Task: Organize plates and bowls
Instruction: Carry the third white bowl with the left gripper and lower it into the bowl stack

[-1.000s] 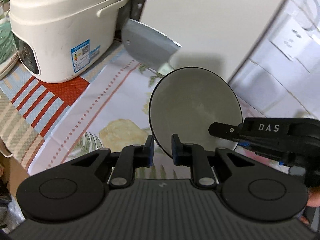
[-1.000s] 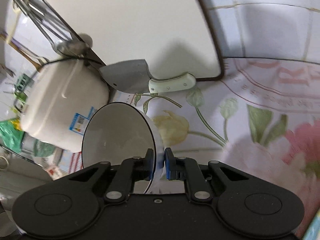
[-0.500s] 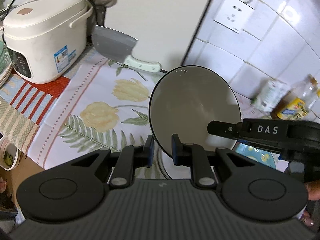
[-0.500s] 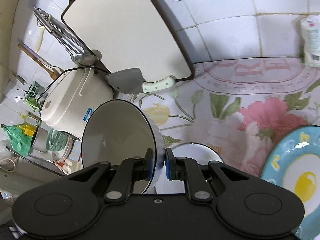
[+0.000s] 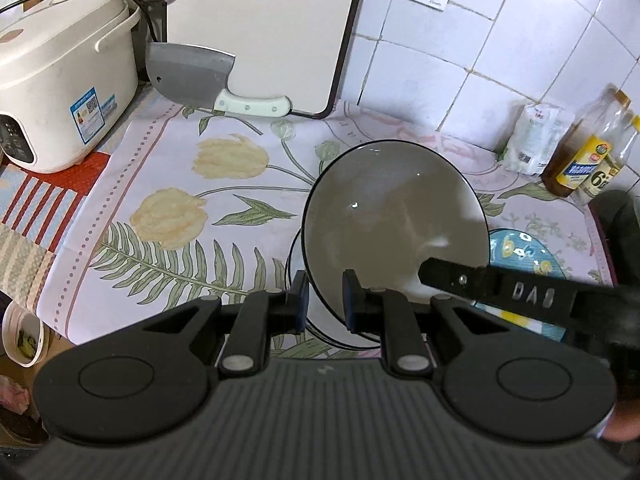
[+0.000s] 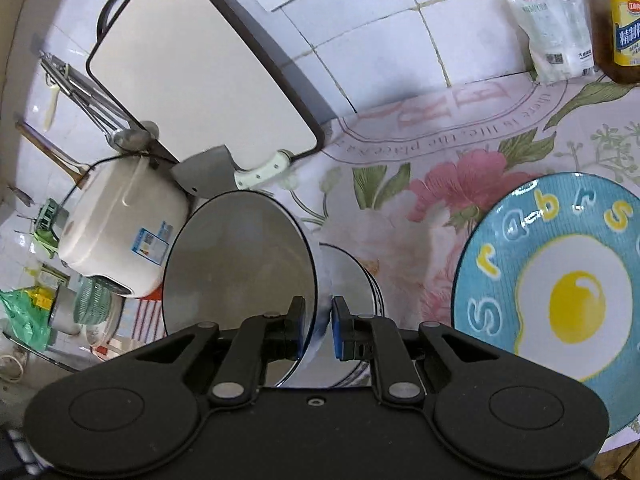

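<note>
A white bowl with a thin black rim point(image 5: 394, 220) is held tilted between both grippers. My left gripper point(image 5: 325, 295) is shut on its near rim. My right gripper point(image 6: 316, 327) is shut on the same bowl point(image 6: 240, 276) at its right rim, and its finger point(image 5: 480, 280) shows from the right in the left wrist view. Just below the held bowl sits another black-rimmed white bowl point(image 5: 296, 304) on the counter, also seen in the right wrist view point(image 6: 352, 280). A blue plate with a fried-egg picture point(image 6: 560, 300) lies to the right; part of it shows in the left wrist view point(image 5: 520, 252).
A floral cloth point(image 5: 224, 184) covers the counter. At the back stand a white rice cooker point(image 5: 60, 76), a cleaver point(image 5: 192, 72) and a cutting board point(image 5: 260, 20) leaning on the tiled wall. Oil bottles point(image 5: 588, 152) and a white packet point(image 5: 532, 136) stand at the back right.
Both grippers have carried the held bowl back and to the right, away from the rice cooker. It now hangs over the second bowl, with the blue plate close by on the right.
</note>
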Demonstrator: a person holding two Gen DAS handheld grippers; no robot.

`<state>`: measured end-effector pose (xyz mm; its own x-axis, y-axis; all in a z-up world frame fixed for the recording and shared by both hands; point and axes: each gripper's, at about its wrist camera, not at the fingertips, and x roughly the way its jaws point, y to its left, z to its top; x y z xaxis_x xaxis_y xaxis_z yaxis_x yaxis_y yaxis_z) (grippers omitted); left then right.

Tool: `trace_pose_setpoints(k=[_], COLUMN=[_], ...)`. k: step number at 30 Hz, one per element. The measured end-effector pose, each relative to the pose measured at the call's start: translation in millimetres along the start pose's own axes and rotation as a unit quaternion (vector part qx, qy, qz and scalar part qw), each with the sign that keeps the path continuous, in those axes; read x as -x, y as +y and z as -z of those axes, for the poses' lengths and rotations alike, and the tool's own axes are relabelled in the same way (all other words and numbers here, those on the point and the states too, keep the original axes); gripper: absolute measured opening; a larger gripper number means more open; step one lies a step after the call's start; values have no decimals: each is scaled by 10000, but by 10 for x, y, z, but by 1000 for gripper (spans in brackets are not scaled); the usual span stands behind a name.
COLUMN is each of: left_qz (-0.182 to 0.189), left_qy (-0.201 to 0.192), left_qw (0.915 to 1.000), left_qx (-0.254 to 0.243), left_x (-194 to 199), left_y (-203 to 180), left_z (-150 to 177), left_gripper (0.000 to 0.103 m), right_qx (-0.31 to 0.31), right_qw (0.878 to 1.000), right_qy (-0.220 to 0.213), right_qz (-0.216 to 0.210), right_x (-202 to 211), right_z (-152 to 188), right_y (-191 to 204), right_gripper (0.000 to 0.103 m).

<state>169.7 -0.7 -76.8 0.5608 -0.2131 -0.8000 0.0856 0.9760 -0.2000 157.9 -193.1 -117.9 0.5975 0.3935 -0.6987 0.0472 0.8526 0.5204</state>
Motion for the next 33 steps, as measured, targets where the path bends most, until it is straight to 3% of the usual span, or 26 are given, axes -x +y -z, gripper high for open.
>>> trace_pose_setpoints(k=[5, 8, 12, 25, 29, 33], left_qz=[-104, -178, -37, -216, -209, -134], left_qy=[46, 75, 220, 399, 366, 364], left_qw=[9999, 9998, 9997, 9990, 9991, 9992], left_qx=[-44, -74, 23, -47, -20, 114], left_x=[-91, -137, -203, -306, -311, -305], left_y=[11, 1, 36, 8, 9, 35], left_z=[43, 75, 97, 124, 114, 123], left_gripper=[16, 16, 16, 18, 18, 19], right_qx=[531, 882, 1178, 1713, 1692, 1649], right_qw=[9978, 9930, 9871, 9767, 9775, 9790], right_qy=[-197, -547, -737, -894, -956, -1037], right_qz=[331, 564, 798, 930, 816, 602], right_x=[-86, -74, -118, -196, -197, -148], right_z=[160, 278, 339, 466, 460, 450], right_y=[87, 176, 199, 219, 180, 134], right_gripper=[18, 19, 20, 30, 38, 38])
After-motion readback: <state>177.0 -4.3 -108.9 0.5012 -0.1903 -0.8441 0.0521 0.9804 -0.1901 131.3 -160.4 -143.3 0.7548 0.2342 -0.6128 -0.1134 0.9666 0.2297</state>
